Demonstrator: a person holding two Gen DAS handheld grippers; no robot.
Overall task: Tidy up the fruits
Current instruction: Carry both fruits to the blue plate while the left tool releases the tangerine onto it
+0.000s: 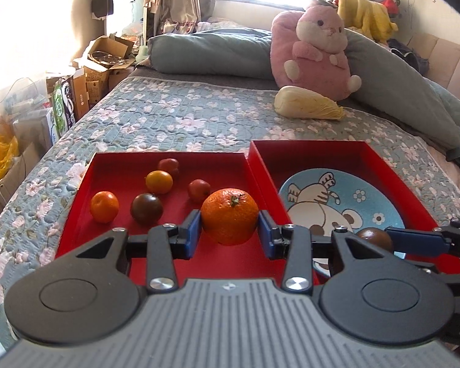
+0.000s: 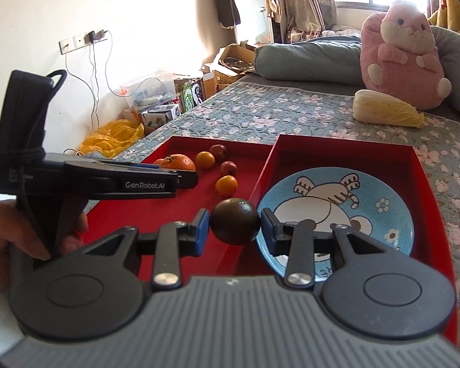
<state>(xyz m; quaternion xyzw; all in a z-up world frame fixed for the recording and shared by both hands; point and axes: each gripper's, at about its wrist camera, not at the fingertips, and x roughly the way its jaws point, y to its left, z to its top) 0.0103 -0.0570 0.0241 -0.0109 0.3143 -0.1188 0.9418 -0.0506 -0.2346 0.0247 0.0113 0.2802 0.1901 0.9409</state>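
Note:
My left gripper [image 1: 230,227] is shut on a large orange mandarin [image 1: 230,216] and holds it over the left red tray [image 1: 107,159]. My right gripper [image 2: 235,225] is shut on a dark brown tomato [image 2: 235,222], held over the edge between the trays, next to the blue cartoon plate [image 2: 383,214] in the right red tray [image 2: 346,147]. Several small fruits lie in the left tray: an orange one [image 1: 104,207], a dark one [image 1: 146,209], a yellow one [image 1: 159,181] and two red ones [image 1: 199,190]. The right gripper with its tomato [image 1: 374,236] shows in the left wrist view.
The trays sit on a flowered quilt [image 1: 168,116] on a bed. A napa cabbage [image 1: 306,104] and a pink plush toy [image 1: 316,52] lie behind the trays. Cardboard boxes [image 1: 104,61] and a yellow bag [image 2: 113,138] stand beside the bed on the left.

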